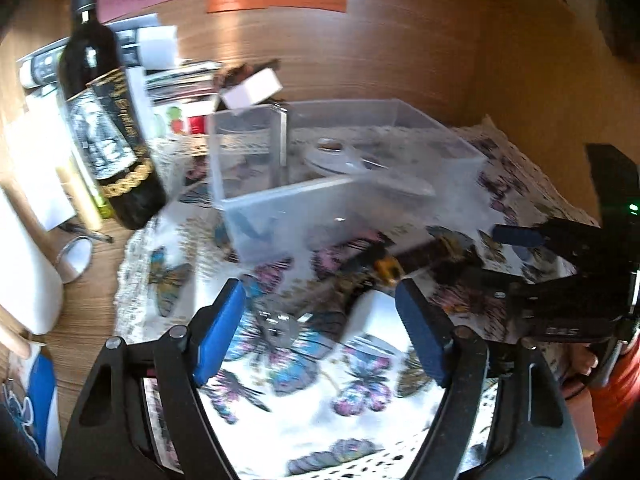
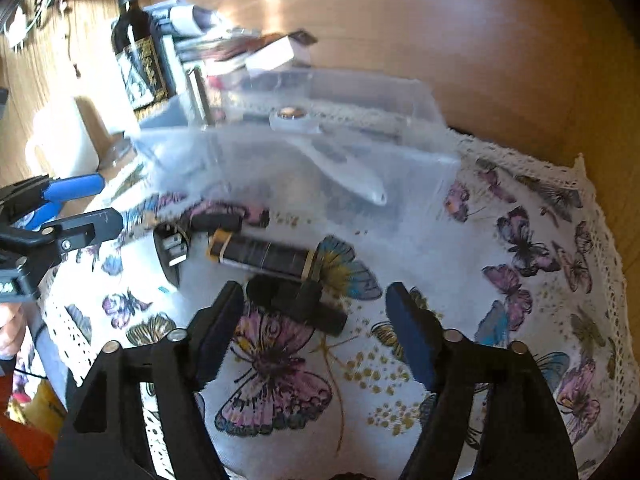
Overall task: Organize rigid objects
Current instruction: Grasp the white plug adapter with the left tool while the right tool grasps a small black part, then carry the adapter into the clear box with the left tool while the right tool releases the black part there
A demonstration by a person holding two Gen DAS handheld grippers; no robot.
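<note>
- Far left of the right wrist view: the left gripper (image 2: pixel 102 204), blue-padded, fingers spread, holding nothing.
- Upper left: dark glass wine bottle with a gold-trimmed label (image 2: pixel 138 52), upright on the wooden table (image 2: pixel 480 40).
- Left of centre: small black plug adapter (image 2: pixel 172 254) lying on the white butterfly-print cloth (image 2: pixel 520 320).
- Centre: black cylindrical battery with gold bands (image 2: pixel 264 256) on its side, just in front of the clear plastic storage box (image 2: pixel 400 168); white flat tool (image 2: pixel 340 160) inside the box.
- Lower centre: blocky black object (image 2: pixel 296 304) between the spread fingers of the right gripper (image 2: pixel 314 320), untouched by either pad.
- Left wrist view, bottom centre: small silver metal part (image 1: pixel 280 326) on the cloth between wide-open fingers.
</note>
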